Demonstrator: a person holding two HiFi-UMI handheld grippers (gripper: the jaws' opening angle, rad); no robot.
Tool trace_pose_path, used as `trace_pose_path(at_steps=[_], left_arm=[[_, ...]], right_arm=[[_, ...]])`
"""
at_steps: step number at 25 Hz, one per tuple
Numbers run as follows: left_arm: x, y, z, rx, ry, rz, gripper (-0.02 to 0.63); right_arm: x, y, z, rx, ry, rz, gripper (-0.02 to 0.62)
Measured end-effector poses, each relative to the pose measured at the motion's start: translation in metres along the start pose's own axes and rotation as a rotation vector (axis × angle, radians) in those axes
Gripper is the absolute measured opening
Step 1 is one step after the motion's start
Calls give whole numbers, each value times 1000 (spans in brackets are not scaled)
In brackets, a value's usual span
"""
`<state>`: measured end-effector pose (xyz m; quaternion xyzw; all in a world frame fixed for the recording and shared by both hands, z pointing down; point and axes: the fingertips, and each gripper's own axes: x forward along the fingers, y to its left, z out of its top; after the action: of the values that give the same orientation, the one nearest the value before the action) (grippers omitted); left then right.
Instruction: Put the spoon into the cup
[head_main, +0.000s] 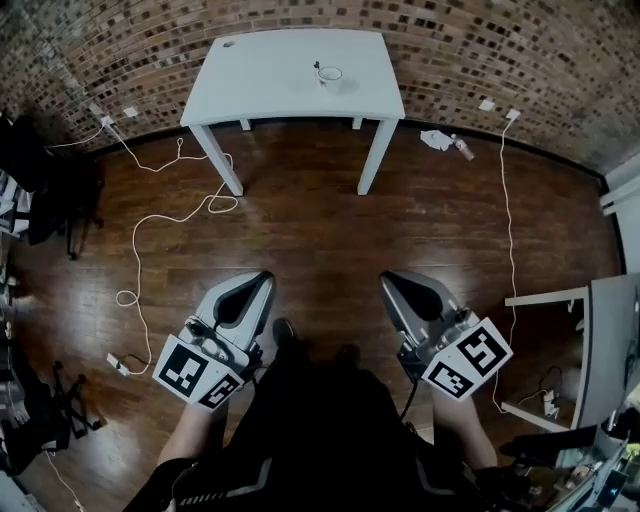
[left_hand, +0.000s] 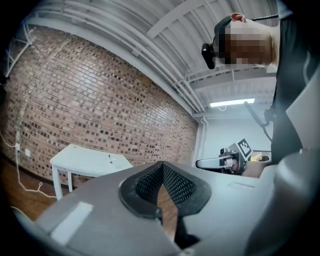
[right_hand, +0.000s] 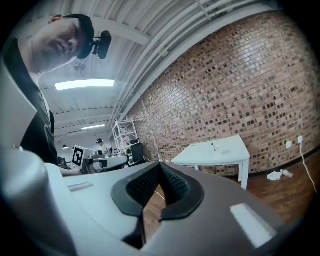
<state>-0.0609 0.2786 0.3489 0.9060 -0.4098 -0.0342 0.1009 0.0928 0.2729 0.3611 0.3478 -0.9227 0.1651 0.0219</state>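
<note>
A small clear cup (head_main: 331, 73) stands far off on a white table (head_main: 270, 90) by the brick wall. The thin dark spoon (head_main: 318, 70) is right at the cup's left; whether it touches it is too small to tell. In the left gripper view the cup (left_hand: 114, 160) and spoon (left_hand: 110, 158) are tiny. The right gripper view also has the cup (right_hand: 218, 146) small on the table. My left gripper (head_main: 262, 281) and right gripper (head_main: 388, 282) are held close to the person's body over the wooden floor, well short of the table. Both are shut with nothing in them, left gripper (left_hand: 162, 167) and right gripper (right_hand: 160, 167).
A white cable (head_main: 140, 250) loops over the dark wooden floor at the left. Dark chairs (head_main: 45, 190) stand at the left edge, and a white shelf (head_main: 560, 340) at the right. Small white items (head_main: 442, 141) lie by the wall near the table's right leg.
</note>
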Motion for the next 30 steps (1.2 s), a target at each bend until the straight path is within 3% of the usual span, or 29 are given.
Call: trace_pose_path(at_steps=[5,12,18,30], left_arm=[[-11,-46,-12,3,28,55,11],[-34,-56,-9,-34,-1,72,11],[-53,-45,10,13,-13,4,11],[-68,-6,13,-49,-37,24,11]], right_arm=[[-45,-8,-12,17,-13,23,6],[-45,6,-8,-19,-24,30,6],[-27,25,7,-30,-71,-31,6],[-7,45,8,-74,-54,-65,6]])
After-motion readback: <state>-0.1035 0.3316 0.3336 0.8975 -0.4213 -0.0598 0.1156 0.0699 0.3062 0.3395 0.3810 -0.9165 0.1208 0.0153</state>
